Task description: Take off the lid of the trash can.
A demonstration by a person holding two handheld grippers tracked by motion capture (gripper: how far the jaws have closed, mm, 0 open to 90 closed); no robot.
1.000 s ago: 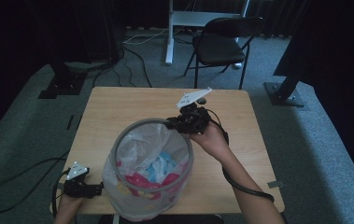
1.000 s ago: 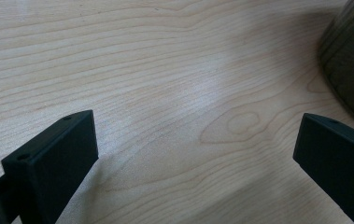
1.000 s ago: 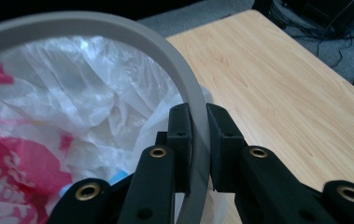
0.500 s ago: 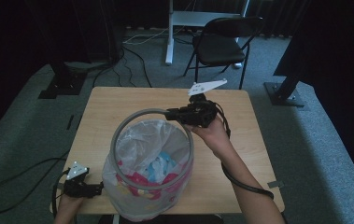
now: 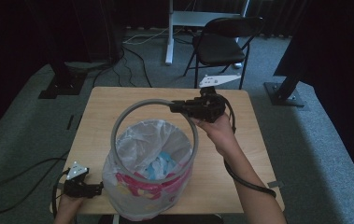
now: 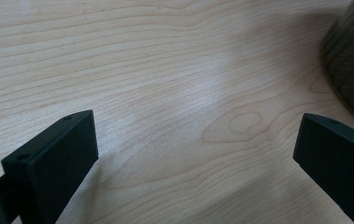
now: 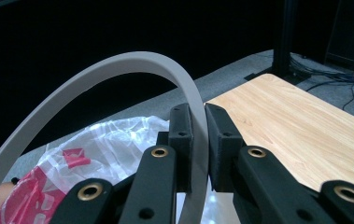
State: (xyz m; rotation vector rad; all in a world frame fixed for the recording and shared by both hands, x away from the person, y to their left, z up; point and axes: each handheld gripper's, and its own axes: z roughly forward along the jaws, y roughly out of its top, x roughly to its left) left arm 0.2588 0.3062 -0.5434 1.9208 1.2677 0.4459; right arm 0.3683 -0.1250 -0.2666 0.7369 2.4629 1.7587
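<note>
A grey ring (image 5: 132, 108) hangs tilted above a bin lined with a clear bag (image 5: 144, 179) that has pink print. My right gripper (image 5: 178, 106) is shut on the ring's far right side and holds it clear of the bin. In the right gripper view the grey ring (image 7: 118, 65) arcs up from between the shut jaws of the right gripper (image 7: 198, 135), with the bag (image 7: 95, 149) below. Blue and white scraps lie inside the bag (image 5: 158, 165). My left gripper (image 5: 97, 189) rests low at the table's front left, beside the bin. The left gripper (image 6: 195, 140) stands open over bare wood.
The wooden table (image 5: 254, 154) has bare room at its right and back. The bin's dark wall (image 6: 352, 70) stands close to the left gripper. Behind the table is a folding chair (image 5: 221, 46) and a white desk leg (image 5: 169, 32). Cables lie on the carpet.
My right gripper has lifted the grey ring up and back off the bin's rim, tilting it. The left gripper has stayed where it was.
</note>
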